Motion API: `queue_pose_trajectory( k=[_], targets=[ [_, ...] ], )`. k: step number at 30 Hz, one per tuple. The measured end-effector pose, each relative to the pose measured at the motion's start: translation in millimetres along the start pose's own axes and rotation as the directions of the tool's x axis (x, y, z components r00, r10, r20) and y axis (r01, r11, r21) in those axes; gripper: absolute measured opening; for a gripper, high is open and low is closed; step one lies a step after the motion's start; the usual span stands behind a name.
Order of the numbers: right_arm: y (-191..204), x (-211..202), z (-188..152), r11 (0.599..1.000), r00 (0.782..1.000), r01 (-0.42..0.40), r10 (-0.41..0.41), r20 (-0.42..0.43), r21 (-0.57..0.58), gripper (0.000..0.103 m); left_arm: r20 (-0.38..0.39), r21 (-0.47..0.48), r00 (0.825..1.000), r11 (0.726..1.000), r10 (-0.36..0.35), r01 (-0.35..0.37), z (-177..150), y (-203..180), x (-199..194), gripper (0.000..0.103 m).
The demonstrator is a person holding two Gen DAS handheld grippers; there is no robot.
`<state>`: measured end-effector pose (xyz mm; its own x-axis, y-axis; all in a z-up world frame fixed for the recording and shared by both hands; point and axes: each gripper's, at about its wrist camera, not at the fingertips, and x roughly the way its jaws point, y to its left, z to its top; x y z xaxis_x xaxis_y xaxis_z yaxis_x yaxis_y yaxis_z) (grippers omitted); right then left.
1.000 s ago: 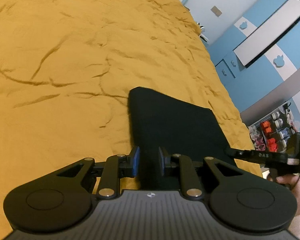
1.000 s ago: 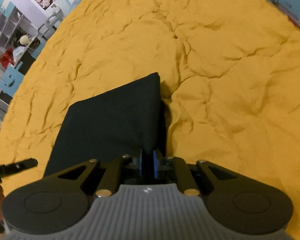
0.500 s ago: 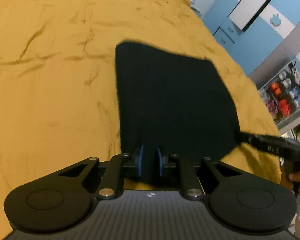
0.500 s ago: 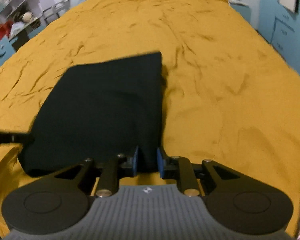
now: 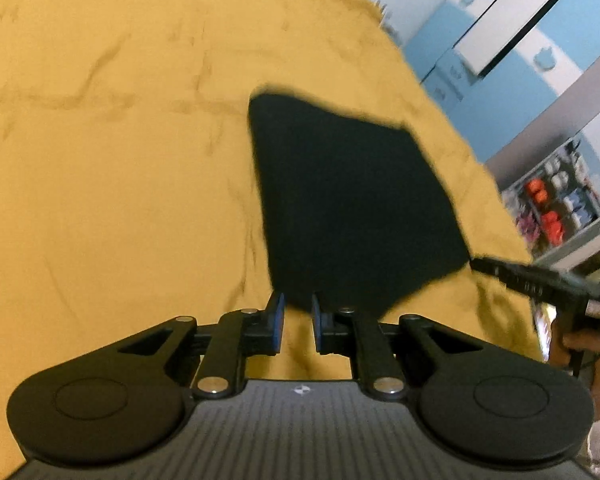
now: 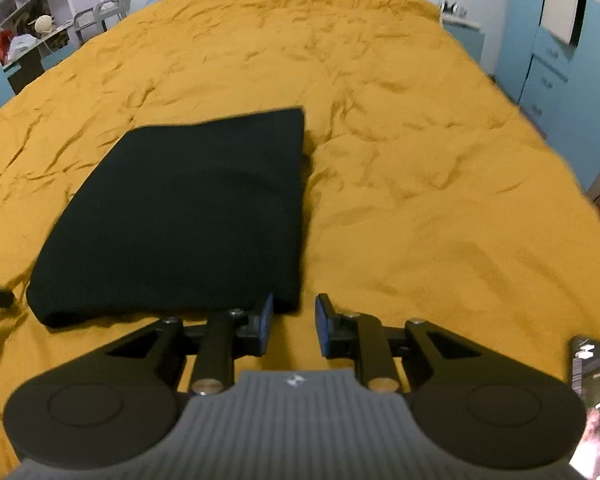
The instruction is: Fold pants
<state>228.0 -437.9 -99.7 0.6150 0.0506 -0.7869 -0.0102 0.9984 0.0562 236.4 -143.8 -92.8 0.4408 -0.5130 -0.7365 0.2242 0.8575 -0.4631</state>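
Observation:
The black pants (image 5: 352,204) lie folded into a flat rectangle on the yellow bedspread (image 5: 120,200). They show in the right wrist view (image 6: 188,208) too. My left gripper (image 5: 297,322) is open and empty, just short of the pants' near edge. My right gripper (image 6: 293,322) is open and empty, just off the near right corner of the pants. The right gripper's finger (image 5: 512,276) shows at the right of the left wrist view.
Blue and white cabinets (image 5: 512,52) and a shelf with small items (image 5: 560,208) stand beyond the bed's right side. Shelves and a desk (image 6: 28,36) stand at the far left. A phone (image 6: 592,408) shows at the lower right.
Both grippers have opened, let go of the pants and pulled back from the near edge. The pants now lie flat on the bedspread.

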Motion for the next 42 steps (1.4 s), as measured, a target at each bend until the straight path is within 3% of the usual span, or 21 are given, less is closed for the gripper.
queue_pose_trajectory(
  k=[6,9,14,20,22,25,29,34,36,37,38,39,42],
  targets=[
    [-3.7,3.8,24.4,0.999,0.993,-0.042,0.039,0.108,0.025,0.002,0.122,-0.036,0.993,0.999,-0.002,0.006,40.8,6.0,6.4,0.015],
    [2.3,20.7,40.3,0.998,0.989,-0.063,0.059,0.136,0.025,0.001,0.153,-0.056,0.988,0.998,-0.03,0.039,58.5,4.5,26.6,0.015],
    [6.8,54.3,71.8,0.998,0.983,-0.059,0.055,0.176,0.019,0.001,0.175,-0.064,0.985,0.998,0.0,0.011,90.9,2.8,65.4,0.015],
    [0.0,100.3,92.3,0.998,0.987,-0.056,0.051,0.151,0.027,0.001,0.15,-0.099,0.988,0.995,0.04,-0.025,108.8,20.7,111.9,0.015],
    [-1.1,112.9,90.9,0.998,0.99,-0.05,0.046,0.134,0.025,0.001,0.14,-0.111,0.988,0.993,0.062,-0.046,110.7,28.9,125.5,0.006],
    [-4.9,129.0,85.9,0.998,0.992,-0.049,0.045,0.119,0.038,0.001,0.135,-0.147,0.988,0.988,0.072,-0.052,111.6,40.1,137.2,0.006],
    [-10.3,138.3,83.2,0.997,0.993,-0.043,0.035,0.115,0.067,0.002,0.162,-0.089,0.977,0.988,0.139,-0.126,111.6,30.9,144.0,0.006],
    [-15.3,121.2,82.8,0.995,0.989,0.009,-0.024,0.146,0.103,0.006,0.212,-0.074,0.937,0.961,0.277,-0.267,113.9,24.3,128.9,0.007],
    [-22.8,107.1,78.4,0.988,0.988,-0.015,-0.008,0.152,0.154,0.01,0.189,-0.095,0.95,0.967,0.249,-0.235,112.4,27.5,115.9,0.007],
    [-27.4,100.9,75.6,0.982,0.988,-0.047,0.018,0.156,0.183,0.023,0.183,-0.107,0.956,0.971,0.229,-0.212,110.3,27.9,107.6,0.007],
    [-31.4,95.6,72.9,0.975,0.987,-0.071,0.038,0.157,0.212,0.031,0.184,-0.117,0.96,0.975,0.21,-0.191,108.4,27.2,100.3,0.009],
    [-35.2,89.7,69.4,0.964,0.986,-0.096,0.059,0.156,0.247,0.042,0.184,-0.127,0.966,0.979,0.184,-0.162,105.6,27.1,90.2,0.019],
    [-45.7,81.9,57.5,0.915,0.975,-0.21,0.17,0.143,0.345,0.046,0.186,-0.155,0.976,0.984,0.116,-0.087,97.1,25.8,68.0,0.052]
  ],
)
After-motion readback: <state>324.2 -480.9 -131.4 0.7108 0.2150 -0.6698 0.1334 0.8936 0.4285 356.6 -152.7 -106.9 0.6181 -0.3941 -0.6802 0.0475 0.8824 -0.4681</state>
